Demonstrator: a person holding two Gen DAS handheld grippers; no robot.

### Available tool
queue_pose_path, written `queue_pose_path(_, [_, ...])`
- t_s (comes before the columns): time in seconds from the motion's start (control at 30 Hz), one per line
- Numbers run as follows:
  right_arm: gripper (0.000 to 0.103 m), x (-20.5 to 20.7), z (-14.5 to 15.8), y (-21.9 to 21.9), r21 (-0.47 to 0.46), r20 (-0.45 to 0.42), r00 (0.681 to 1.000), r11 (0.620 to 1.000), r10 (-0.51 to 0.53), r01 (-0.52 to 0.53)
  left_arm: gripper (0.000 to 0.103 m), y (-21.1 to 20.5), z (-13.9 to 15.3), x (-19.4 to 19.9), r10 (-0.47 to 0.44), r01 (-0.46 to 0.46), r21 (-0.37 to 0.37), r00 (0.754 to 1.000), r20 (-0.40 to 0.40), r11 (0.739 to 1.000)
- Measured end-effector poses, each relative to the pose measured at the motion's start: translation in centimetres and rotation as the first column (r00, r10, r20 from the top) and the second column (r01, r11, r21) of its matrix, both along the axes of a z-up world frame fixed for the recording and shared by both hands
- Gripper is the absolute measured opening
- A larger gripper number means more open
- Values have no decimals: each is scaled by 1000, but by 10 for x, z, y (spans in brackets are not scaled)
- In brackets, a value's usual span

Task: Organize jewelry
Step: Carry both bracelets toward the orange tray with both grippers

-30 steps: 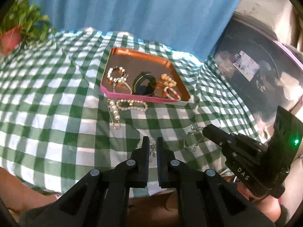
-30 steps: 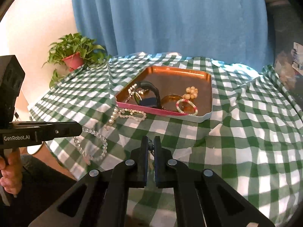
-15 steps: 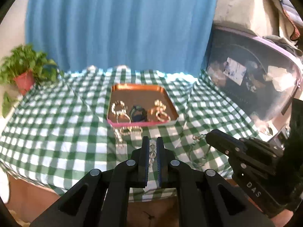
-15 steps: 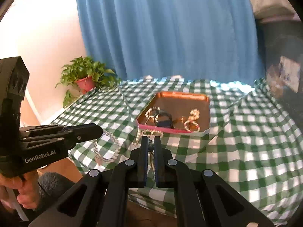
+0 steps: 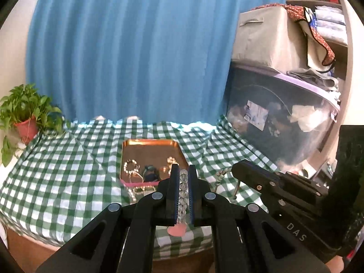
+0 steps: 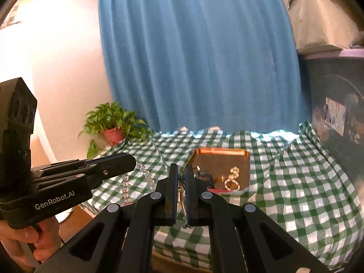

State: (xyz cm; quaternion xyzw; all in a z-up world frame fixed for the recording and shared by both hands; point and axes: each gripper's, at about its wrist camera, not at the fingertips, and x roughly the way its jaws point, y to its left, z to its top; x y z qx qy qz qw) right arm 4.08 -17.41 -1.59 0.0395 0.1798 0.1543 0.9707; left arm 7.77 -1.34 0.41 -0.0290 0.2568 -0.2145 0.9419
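Observation:
My left gripper (image 5: 183, 170) is shut on a strand of clear beads (image 5: 182, 193) that runs down between its fingers to a pink end piece. In the right wrist view the same clear beads (image 6: 145, 175) hang in a loop from the left gripper (image 6: 130, 162), above the table's left part. My right gripper (image 6: 179, 170) is shut on a thin beaded chain (image 6: 182, 201). From the left wrist, that chain (image 5: 221, 175) dangles off the right gripper (image 5: 235, 168). The copper tray (image 5: 150, 146) with a pink rim holds several bracelets and lies ahead of and below both grippers.
Green checked cloth (image 5: 68, 182) covers the table. A pearl string (image 5: 136, 190) lies just in front of the tray. A potted plant (image 6: 113, 134) stands at the back left, and a dark storage box (image 5: 273, 122) at the right. A hand (image 6: 20, 238) holds the left gripper.
Both grippers have risen and drawn back from the table, each carrying its strand up off the cloth. The tray now looks smaller and farther away.

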Motion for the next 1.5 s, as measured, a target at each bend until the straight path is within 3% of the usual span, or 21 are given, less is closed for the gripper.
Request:
queue_pose_path(0.33, [5,36,-15,9,-68,-31,1000,998,-1,-1,7,13,-24,44,-27,21,-83,997,-76,996])
queue_pose_path(0.47, [5,63,-26,-2,-62,-57,998,998,-21,17,7,23,-35,66,-3,-4,-84,996,-88,996])
queue_pose_path(0.63, [5,97,-37,-10,-45,-86,996,999,-20,16,7,39,-46,103,15,-28,-115,994,-113,993])
queue_pose_path(0.87, [5,151,-55,-1,-91,-114,994,996,-5,-6,7,42,-52,157,22,-35,-111,994,-112,993])
queue_pose_path(1.0, [4,189,-62,-6,-95,-110,993,995,-39,29,7,43,-55,197,-1,-17,-155,994,-113,988])
queue_pose_path(1.13, [4,225,-73,-10,-108,-111,993,994,-38,26,7,36,-62,235,-19,1,-153,994,-112,988])
queue_pose_path(1.27, [4,258,-94,-15,-105,-123,992,994,-34,22,7,24,-85,269,-36,17,-145,991,-131,989])
queue_pose_path(1.5, [5,317,-139,-22,-28,-251,968,1000,-17,10,7,4,-156,340,-93,29,-210,948,-303,977])
